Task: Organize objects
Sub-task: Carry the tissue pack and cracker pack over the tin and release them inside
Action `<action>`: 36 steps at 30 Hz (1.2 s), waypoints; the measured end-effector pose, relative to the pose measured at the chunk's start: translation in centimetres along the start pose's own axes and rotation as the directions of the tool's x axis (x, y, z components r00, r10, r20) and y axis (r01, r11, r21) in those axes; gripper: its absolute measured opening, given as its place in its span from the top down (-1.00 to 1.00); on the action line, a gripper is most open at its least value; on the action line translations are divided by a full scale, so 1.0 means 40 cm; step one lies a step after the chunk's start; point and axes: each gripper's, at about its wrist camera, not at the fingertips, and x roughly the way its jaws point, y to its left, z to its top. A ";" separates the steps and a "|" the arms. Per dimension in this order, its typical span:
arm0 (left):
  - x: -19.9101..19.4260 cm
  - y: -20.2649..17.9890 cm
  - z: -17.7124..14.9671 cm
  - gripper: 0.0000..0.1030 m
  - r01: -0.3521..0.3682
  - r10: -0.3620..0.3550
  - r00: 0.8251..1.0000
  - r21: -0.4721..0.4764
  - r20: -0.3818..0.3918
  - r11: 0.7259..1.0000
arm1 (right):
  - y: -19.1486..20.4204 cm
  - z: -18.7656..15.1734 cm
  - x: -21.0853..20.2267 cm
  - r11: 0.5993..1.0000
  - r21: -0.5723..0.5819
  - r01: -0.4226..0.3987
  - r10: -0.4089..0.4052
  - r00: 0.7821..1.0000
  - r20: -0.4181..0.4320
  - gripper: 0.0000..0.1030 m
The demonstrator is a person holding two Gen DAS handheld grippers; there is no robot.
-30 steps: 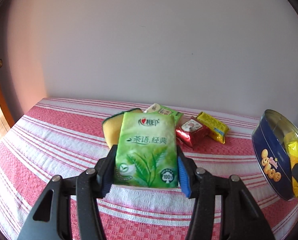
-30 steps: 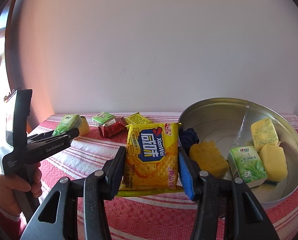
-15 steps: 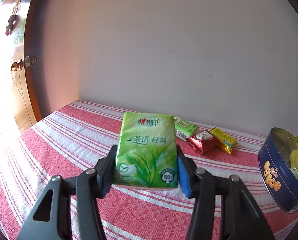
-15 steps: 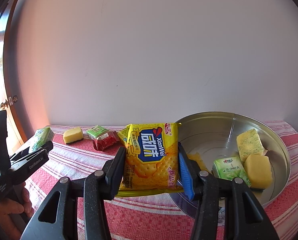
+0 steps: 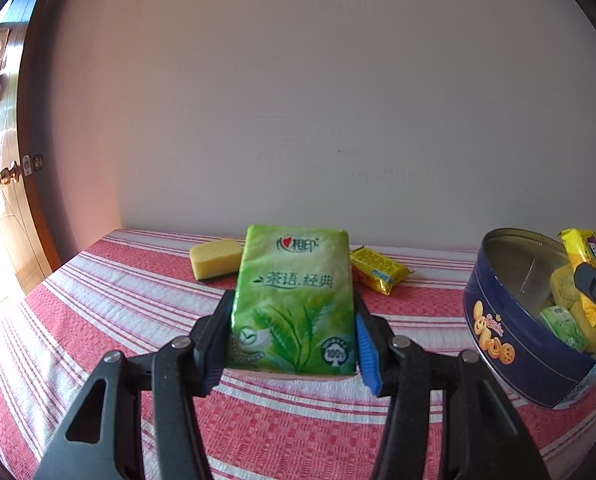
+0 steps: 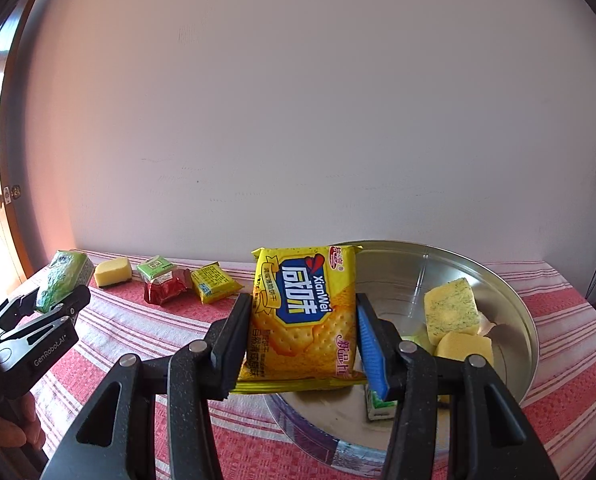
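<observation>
Between the fingers of my left gripper (image 5: 294,344) sits a green tissue pack (image 5: 294,300). The fingers are pressed on both of its sides, and I hold it up above the counter (image 5: 98,320), which has a red and white striped cloth on it. Behind the pack, a yellow sponge (image 5: 215,258) lies on the cloth to the left, and a small yellow snack bag (image 5: 378,271) lies to the right. Far to the right stands a round blue tin (image 5: 510,344) with cookie pictures on its side.

My right gripper (image 6: 302,344) has its fingers squeezed on a yellow cracker bag (image 6: 304,312). I hold the bag up at the near left edge of the tin (image 6: 510,312), partly over the open top. Inside the tin I see two yellow sponges (image 6: 452,312), one beside the other, and a small green pack (image 6: 380,406) that is mostly hidden behind my finger.

At the back of the counter lie a green snack (image 6: 157,270), a red snack (image 6: 166,291) touching it, and the yellow snack bag just beside them.
</observation>
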 end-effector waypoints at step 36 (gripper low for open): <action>0.026 -0.436 0.061 -0.03 0.262 -0.262 0.965 0.114 -0.014 0.958 | -0.322 0.013 0.075 0.966 0.050 0.253 -0.251 0.967 -0.050 -0.02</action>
